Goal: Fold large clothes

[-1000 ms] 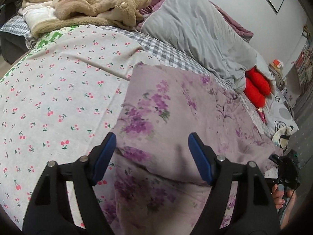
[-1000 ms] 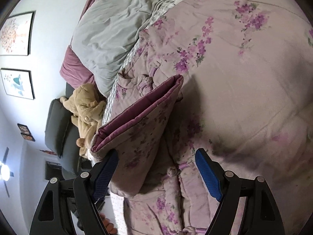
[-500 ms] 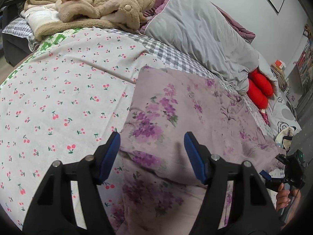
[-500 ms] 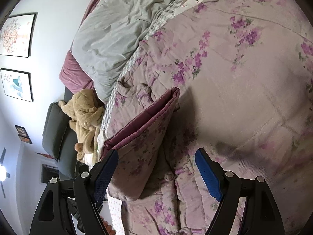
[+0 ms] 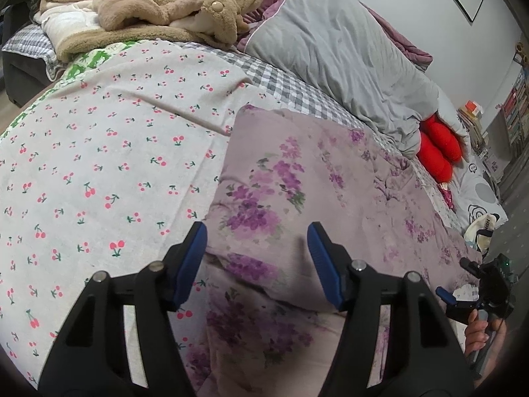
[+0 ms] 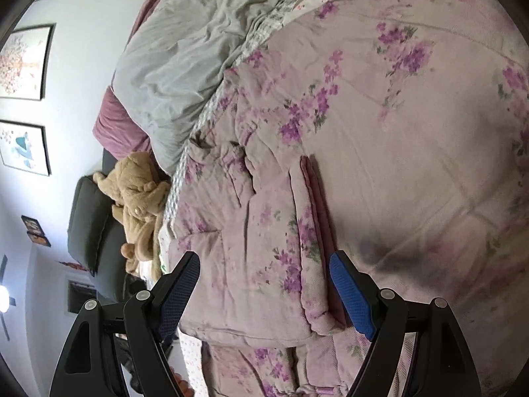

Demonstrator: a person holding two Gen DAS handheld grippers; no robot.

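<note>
Floral padded garment (image 5: pixel 297 182) spread on bed. Left gripper (image 5: pixel 257 258) closing over folded edge (contact unclear); right gripper (image 6: pixel 264 284) spread above sleeve fold. Pinch both layers squarely.

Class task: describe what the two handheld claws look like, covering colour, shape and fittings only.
Both the left claw and right claw have black, angular plastic arms with triangular cut-outs, silver round bolts at the joints, and blue ribbed pads on the inner fingertips.

Quilt (image 5: pixel 330 178) cut off at bottom edge; shelf contents (image 5: pixel 515 112) too small to tell; hand (image 5: pixel 479 334) half hidden.
</note>
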